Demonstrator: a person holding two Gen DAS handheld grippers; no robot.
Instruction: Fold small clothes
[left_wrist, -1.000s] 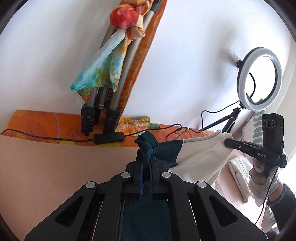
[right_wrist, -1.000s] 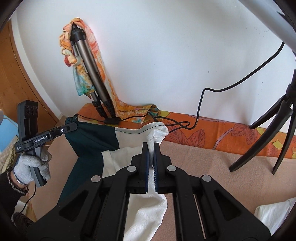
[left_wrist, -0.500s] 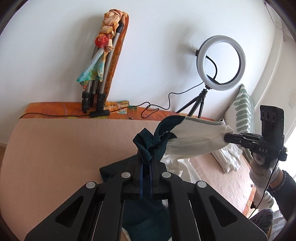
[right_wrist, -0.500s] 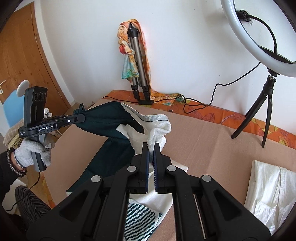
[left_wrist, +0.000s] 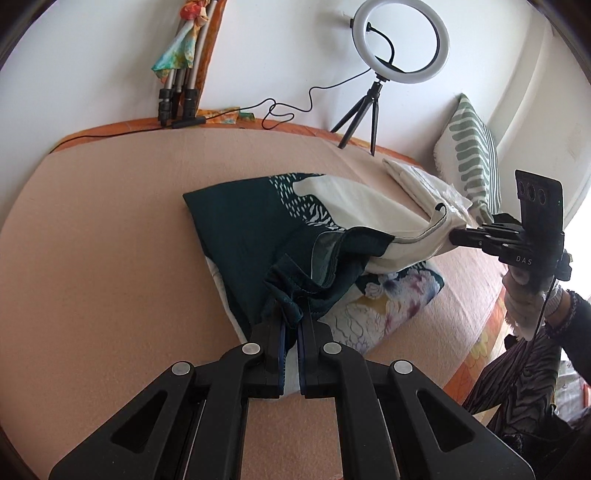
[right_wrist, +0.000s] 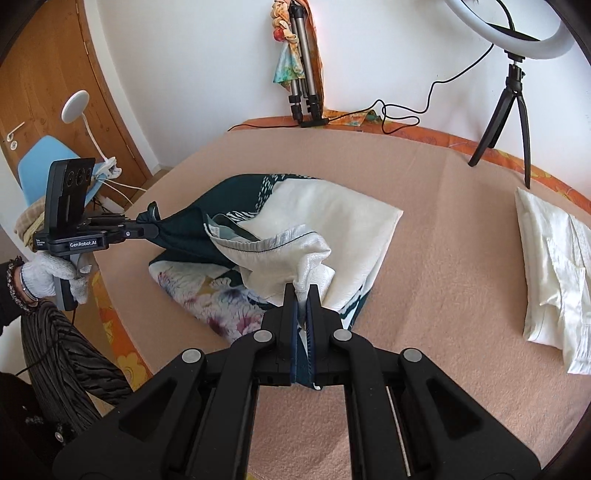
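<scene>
Peach blanket-covered bed (left_wrist: 110, 258), garment (left_wrist: 251, 229) half-lying on it. Left gripper (left_wrist: 291, 325) pinching teal corner, right gripper (right_wrist: 303, 295) pinching cream corner (both clamped). Likely soft, light, floppy; best gripped at hems.

Low in the frame, the left gripper (left_wrist: 291, 328) has its fingers (left_wrist: 276, 332) clamped on a bunched dark-teal corner of the garment (left_wrist: 251, 229). The cloth, teal and cream with a floral patch, stretches rightward to the right gripper (left_wrist: 456, 236), which pinches its cream corner at the right edge, held by a white-gloved hand (left_wrist: 524, 295). Its far part lies on the peach bed cover (left_wrist: 110, 258). A folded white cloth (left_wrist: 413, 177) and striped pillow (left_wrist: 469, 155) sit upper right; a ring light (left_wrist: 400, 40) stands top centre.
</scene>
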